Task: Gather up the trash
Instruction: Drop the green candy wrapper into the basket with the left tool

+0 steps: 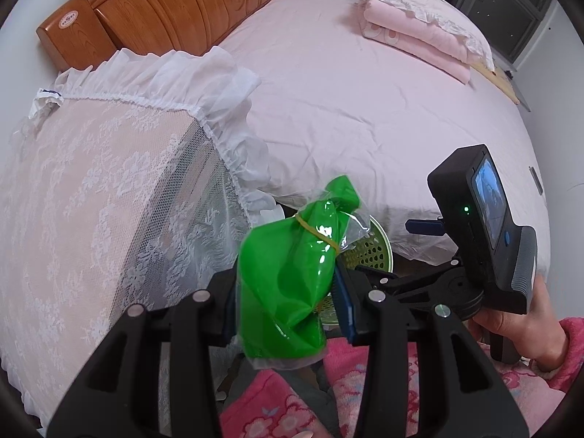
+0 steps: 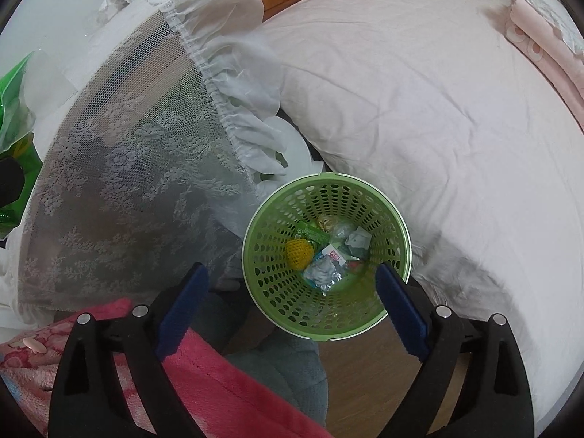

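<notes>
My left gripper (image 1: 288, 303) is shut on a green plastic bag (image 1: 288, 277), which is tied with a yellow rubber band and sticks up between the blue pads. The same green bag (image 2: 14, 109) shows at the left edge of the right wrist view. A green perforated basket (image 2: 405, 241) stands on the floor between the bed and a lace-covered stand; several wrappers and a yellow mesh ball (image 2: 299, 253) lie in it. My right gripper (image 2: 292, 310) hangs open over the basket with nothing between its fingers. In the left wrist view the basket (image 1: 368, 252) peeks out behind the bag.
A bed with a pale pink sheet (image 1: 365, 109) fills the right. A lace-covered stand (image 1: 109, 200) is on the left, a wooden headboard (image 1: 175, 7) behind it. Folded pink bedding (image 1: 419, 33) lies at the bed's far side. The person's pink sleeve (image 2: 219, 383) is below.
</notes>
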